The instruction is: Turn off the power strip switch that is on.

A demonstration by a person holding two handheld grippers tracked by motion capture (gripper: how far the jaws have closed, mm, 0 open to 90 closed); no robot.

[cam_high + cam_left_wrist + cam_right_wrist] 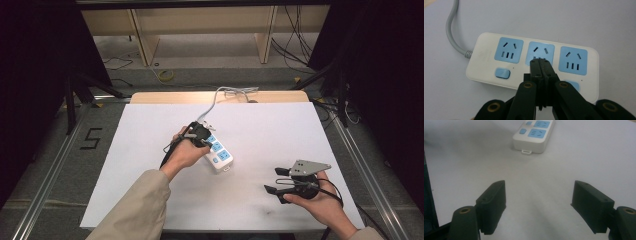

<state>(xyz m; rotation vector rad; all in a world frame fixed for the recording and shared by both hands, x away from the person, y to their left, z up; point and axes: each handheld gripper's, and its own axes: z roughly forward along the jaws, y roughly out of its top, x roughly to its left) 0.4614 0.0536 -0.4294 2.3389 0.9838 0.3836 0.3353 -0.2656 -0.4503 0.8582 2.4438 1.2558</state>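
A white power strip [219, 152] [486, 62] [534, 137] with three blue sockets and blue switches lies mid-table, its grey cable [215, 100] [451, 32] running to the far edge. My left gripper [204, 138] [539, 59] is shut with nothing in it; its tips hover over or touch the middle socket [549, 51], and I cannot tell which. Its jaws hide the middle switch. The right gripper [272, 180] [539, 207] is held open above the white sheet at the near right, nothing between its jaws, well apart from the strip.
A white sheet [150, 150] covers the table; a wooden edge [165, 96] shows at the back. Cables [295, 50] lie on the floor beyond, beside wooden shelving [145, 40]. A floor mark "5" [91, 138] sits at the left, and dark curtains hang at both sides.
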